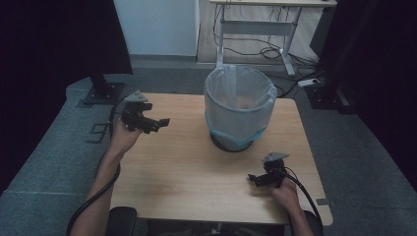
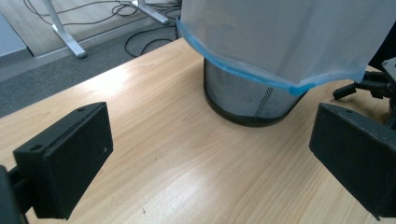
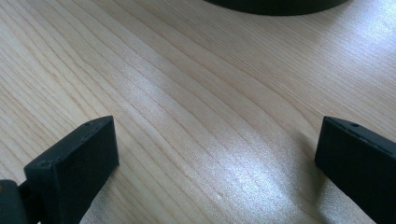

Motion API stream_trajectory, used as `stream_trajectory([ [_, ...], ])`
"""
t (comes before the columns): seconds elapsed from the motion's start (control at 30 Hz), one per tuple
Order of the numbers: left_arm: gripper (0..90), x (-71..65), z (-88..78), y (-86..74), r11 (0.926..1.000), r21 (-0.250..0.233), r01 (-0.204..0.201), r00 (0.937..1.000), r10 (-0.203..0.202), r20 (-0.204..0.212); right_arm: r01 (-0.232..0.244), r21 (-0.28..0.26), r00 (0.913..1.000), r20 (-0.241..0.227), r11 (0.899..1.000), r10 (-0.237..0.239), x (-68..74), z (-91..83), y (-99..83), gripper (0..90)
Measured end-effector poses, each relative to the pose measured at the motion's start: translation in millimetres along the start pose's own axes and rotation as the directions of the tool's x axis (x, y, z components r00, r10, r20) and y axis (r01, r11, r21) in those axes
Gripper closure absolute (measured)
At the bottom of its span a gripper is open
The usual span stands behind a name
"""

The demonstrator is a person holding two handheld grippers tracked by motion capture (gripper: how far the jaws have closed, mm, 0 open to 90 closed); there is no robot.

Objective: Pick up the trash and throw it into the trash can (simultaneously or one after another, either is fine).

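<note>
A black mesh bin (image 1: 231,142) lined with a translucent bag (image 1: 239,105) edged in blue stands upright on the back middle of the wooden table (image 1: 196,167). My left gripper (image 1: 156,124) is held above the table's left edge, pointing at the bin, open and empty. In the left gripper view its jaws (image 2: 210,154) stand wide apart, with the bin (image 2: 247,100) and the bag (image 2: 289,37) ahead. My right gripper (image 1: 255,179) rests low near the front right, open with nothing between its jaws (image 3: 215,154). The bin's base (image 3: 275,4) lies just beyond it.
A desk with white legs (image 1: 255,24) and loose cables (image 1: 265,49) stand on the floor behind the table. A black stand base (image 1: 103,91) sits at the back left and a power strip (image 1: 310,82) at the back right. My right gripper (image 2: 373,86) appears beside the bin.
</note>
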State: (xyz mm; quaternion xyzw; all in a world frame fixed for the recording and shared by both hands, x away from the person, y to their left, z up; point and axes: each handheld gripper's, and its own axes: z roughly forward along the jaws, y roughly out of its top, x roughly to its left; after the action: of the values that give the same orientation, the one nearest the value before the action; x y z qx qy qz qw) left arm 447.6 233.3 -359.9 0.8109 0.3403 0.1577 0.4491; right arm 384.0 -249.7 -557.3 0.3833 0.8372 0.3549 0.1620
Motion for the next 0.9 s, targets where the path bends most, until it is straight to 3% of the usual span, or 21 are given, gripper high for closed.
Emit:
stream_trajectory([
  [0.9,0.0,7.2,23.2,-63.5,0.9990,0.039,0.019,0.9998,-0.019,0.001,-0.004,-0.001,1.0000,0.002,1.000,0.004,0.4,0.2,0.0,0.0],
])
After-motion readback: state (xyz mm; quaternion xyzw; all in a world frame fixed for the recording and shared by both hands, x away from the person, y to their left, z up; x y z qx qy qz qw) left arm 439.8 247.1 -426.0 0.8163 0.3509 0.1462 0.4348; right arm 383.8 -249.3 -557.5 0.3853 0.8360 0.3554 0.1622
